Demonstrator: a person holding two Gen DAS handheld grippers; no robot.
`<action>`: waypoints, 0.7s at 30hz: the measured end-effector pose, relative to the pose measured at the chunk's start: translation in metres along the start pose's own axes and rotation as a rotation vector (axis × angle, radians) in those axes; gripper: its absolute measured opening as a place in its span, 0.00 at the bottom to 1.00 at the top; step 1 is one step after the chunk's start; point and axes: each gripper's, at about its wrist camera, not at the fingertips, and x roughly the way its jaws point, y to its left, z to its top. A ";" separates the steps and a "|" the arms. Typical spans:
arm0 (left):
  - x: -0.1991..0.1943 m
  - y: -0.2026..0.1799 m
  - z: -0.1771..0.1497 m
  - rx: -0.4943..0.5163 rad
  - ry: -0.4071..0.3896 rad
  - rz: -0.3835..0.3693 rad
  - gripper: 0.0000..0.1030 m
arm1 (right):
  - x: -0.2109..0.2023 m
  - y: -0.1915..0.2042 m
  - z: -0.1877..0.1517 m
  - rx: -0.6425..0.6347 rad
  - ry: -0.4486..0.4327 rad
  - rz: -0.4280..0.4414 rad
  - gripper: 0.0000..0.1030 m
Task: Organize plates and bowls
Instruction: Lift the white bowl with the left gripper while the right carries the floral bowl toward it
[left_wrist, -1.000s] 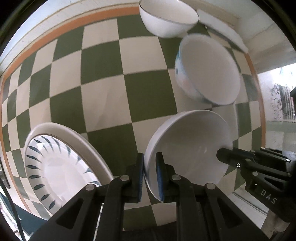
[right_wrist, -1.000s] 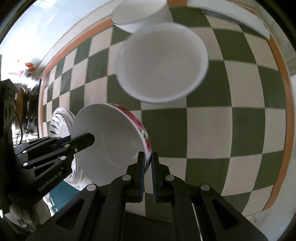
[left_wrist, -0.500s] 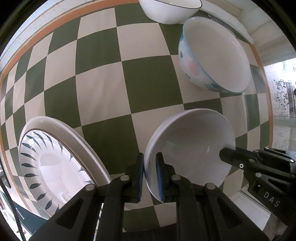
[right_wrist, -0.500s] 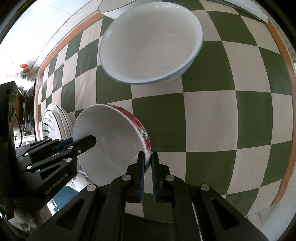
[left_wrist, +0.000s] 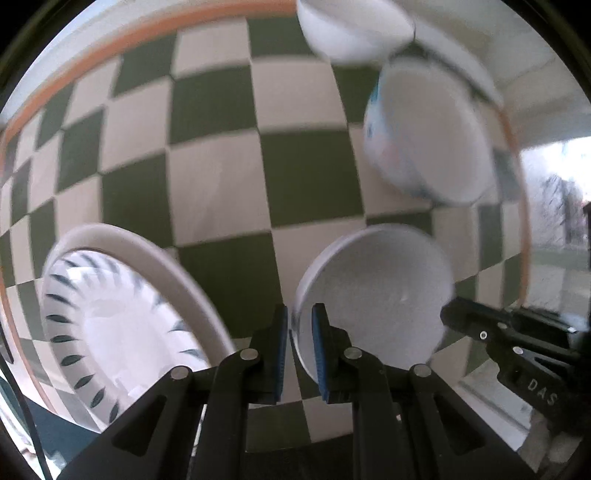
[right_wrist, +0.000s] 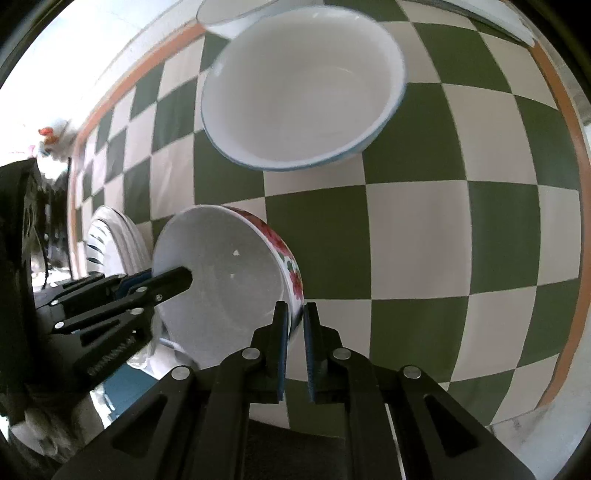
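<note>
A white bowl with red flowers on its outside hangs tilted above the checked tablecloth, held at two sides. My right gripper is shut on its right rim. My left gripper is shut on the opposite rim of the same bowl. Each view shows the other gripper: the left gripper and the right gripper. Beyond the held bowl stands a large white bowl with a blue rim, which the left wrist view shows at the upper right.
A stack of plates with a dark leaf pattern lies to the left of the held bowl. A plain white bowl stands at the far edge. The green and cream tablecloth has an orange border.
Both grippers keep their hold on the floral bowl. The blue-rimmed bowl has come nearer in the right wrist view. The left wrist view has shifted and is now blurred.
</note>
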 end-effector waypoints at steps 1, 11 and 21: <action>-0.009 0.002 0.001 -0.003 -0.022 0.001 0.12 | -0.009 -0.002 -0.002 0.007 -0.019 0.018 0.10; -0.049 -0.002 0.069 -0.055 -0.145 -0.048 0.23 | -0.080 -0.029 0.020 0.088 -0.202 0.075 0.51; 0.001 -0.039 0.120 0.029 -0.020 -0.024 0.23 | -0.044 -0.061 0.082 0.194 -0.196 0.097 0.51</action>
